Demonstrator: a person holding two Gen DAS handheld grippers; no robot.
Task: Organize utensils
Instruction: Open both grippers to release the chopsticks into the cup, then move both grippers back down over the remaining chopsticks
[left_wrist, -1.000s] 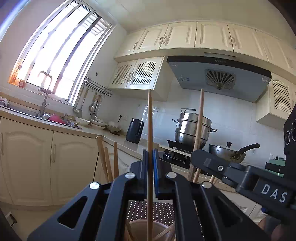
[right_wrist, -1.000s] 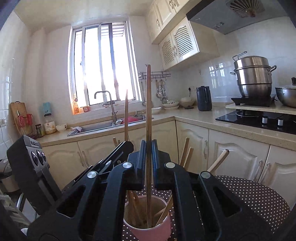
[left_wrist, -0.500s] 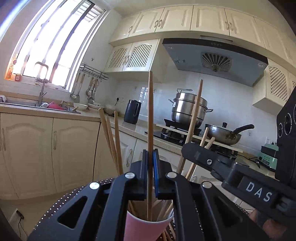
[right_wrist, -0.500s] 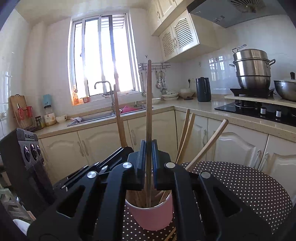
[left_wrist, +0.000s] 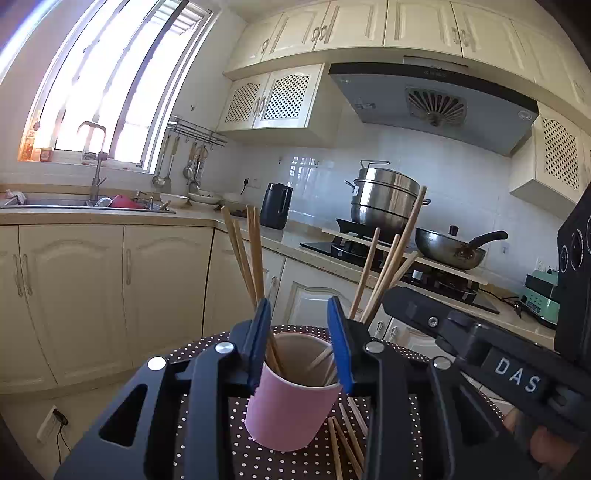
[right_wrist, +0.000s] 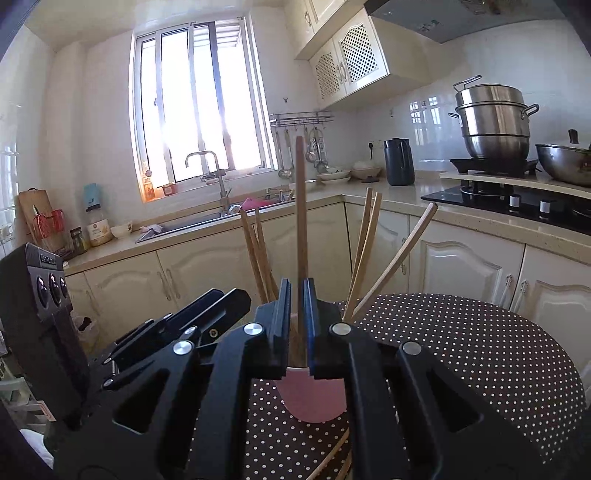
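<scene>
Two tools work over a pink cup (left_wrist: 291, 402) on the dotted table (right_wrist: 480, 350): the left tool (left_wrist: 299, 339) is opening, nothing between its jaws; the right tool (right_wrist: 297, 325) pinches one upright chopstick (right_wrist: 301, 206), best lowered straight down into the cup before letting go.

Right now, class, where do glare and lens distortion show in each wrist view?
Left wrist view: the window blows out white and its frame bows hard; cabinets curve. Right wrist view: the window glares behind the tap; the dotted table bulges, corners vignette black.
</scene>
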